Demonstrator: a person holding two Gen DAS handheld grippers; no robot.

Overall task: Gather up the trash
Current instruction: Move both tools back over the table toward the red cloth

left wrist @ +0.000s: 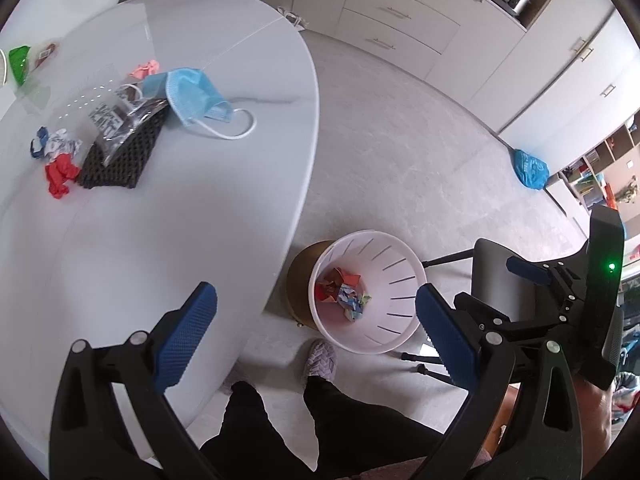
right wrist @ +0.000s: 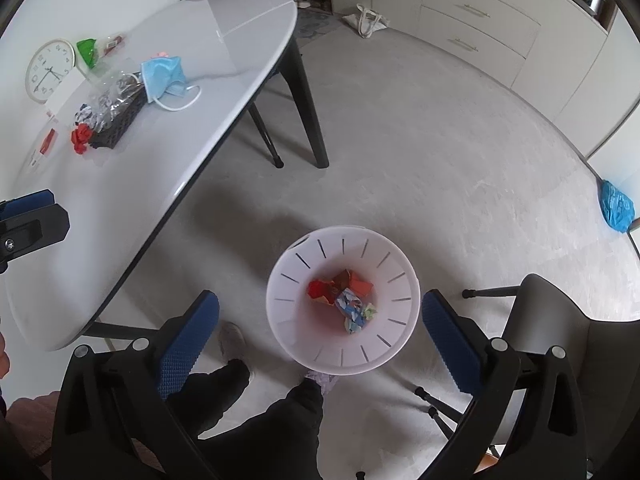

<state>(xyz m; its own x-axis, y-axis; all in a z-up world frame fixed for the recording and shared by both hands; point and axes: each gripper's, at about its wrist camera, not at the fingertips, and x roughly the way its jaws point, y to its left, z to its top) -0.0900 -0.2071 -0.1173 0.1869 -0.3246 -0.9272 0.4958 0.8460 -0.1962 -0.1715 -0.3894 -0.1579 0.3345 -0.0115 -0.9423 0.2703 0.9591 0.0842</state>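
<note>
A white slotted waste bin [right wrist: 344,354] stands on the floor beside the table, with several crumpled scraps [right wrist: 344,296] at its bottom. My right gripper [right wrist: 320,340] hangs open straight above it, nothing between its blue pads. My left gripper [left wrist: 316,336] is open too, empty, over the table's edge with the bin [left wrist: 400,264] between its fingers in view. On the white oval table [left wrist: 200,208] lie a blue face mask [left wrist: 196,94], a clear plastic bag on black foam [left wrist: 120,148], a red scrap [left wrist: 60,174], a blue-and-white scrap [left wrist: 56,144] and a pink scrap [left wrist: 146,68].
A wall clock [right wrist: 50,70] and a green wrapper [right wrist: 88,52] lie at the table's far side. A grey chair [right wrist: 568,344] stands right of the bin. The person's dark trouser legs [right wrist: 280,420] and slippers are below. A blue bag [right wrist: 618,206] lies on the floor by the cabinets.
</note>
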